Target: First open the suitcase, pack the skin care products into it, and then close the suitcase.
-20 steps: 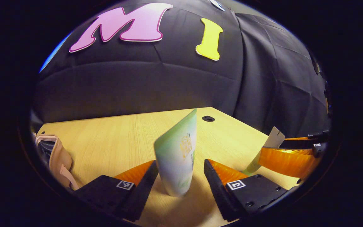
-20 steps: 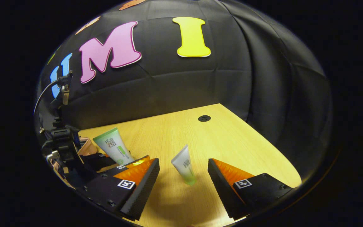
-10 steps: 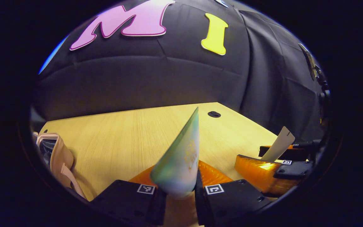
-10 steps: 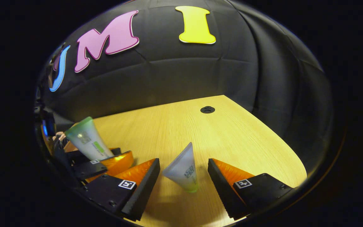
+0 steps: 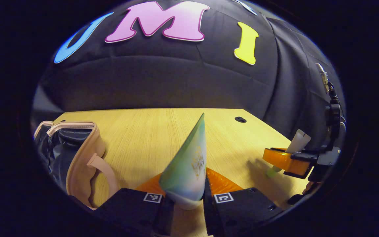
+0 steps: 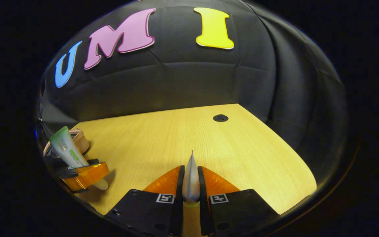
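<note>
I had two claws, one in each hand. My left claw (image 5: 184, 205) was squeezed tight on the big green tube (image 5: 188, 164). The tube stood up between my fingers, with its flat end up and its cap end down near the table (image 5: 137, 138).

My right claw (image 6: 191, 197) was squeezed tight on the small white tube (image 6: 191, 177). That tube was thin and stood straight up between my fingers.

The suitcase (image 5: 77, 154) was on the left side of the table, near me. It was lying open, and I could see its dark inside. I think the opening part was done, and both tubes were not yet packed. Next I would have to carry them left to the suitcase.

Things could go wrong from here. The tubes are smooth and soft, so one could slip out if I let my squeeze go loose. If I squeezed too hard, cream might push out at the cap. My two claws were near each other, so they could bump on the way. A tube could also hit the rim of the suitcase and land on the table.
</note>
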The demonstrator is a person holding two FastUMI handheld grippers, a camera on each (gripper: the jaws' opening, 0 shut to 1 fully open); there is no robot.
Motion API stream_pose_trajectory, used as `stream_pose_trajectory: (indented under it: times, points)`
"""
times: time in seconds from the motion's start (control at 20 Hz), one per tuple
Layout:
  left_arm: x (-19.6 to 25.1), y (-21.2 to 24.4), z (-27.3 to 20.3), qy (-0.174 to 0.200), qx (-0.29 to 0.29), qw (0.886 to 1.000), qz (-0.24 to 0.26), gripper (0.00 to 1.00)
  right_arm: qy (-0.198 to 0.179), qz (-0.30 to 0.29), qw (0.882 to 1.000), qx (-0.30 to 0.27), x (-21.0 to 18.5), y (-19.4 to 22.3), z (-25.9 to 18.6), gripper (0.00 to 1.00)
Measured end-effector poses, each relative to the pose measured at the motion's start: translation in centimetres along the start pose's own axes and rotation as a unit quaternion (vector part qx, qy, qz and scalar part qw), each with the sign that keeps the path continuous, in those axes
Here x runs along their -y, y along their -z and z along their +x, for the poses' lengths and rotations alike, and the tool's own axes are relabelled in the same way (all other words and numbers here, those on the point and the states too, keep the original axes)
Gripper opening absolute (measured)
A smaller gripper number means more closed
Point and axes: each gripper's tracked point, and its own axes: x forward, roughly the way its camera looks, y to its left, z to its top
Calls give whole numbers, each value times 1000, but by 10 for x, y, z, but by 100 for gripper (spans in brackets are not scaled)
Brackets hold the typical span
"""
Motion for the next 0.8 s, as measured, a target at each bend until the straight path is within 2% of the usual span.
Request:
stream_pose_trajectory:
  times: [0.25, 0.3, 0.4, 0.5, 0.6, 0.8]
  points:
    - [-24, -68, -72, -9, 76, 997, -14, 42, -60, -21, 998, 30, -51, -39, -61, 24]
    - [-37, -81, -89, -16, 80, 996, -20, 39, -75, -23, 996, 32, -64, -45, -75, 24]
    - [-76, -98, -122, -44, 75, 996, -35, 42, -107, -27, 993, 34, -95, -58, -104, 24]
    - [-124, -102, -148, -82, 57, 994, -45, 39, -142, -27, 989, 28, -127, -67, -128, 24]
    - [-175, -84, -163, -112, 10, 993, -48, 42, -176, -27, 984, 25, -162, -77, -151, 24]
    - [-246, -24, -159, -114, -108, 986, -57, 42, -232, -28, 972, 24, -230, -92, -179, 24]
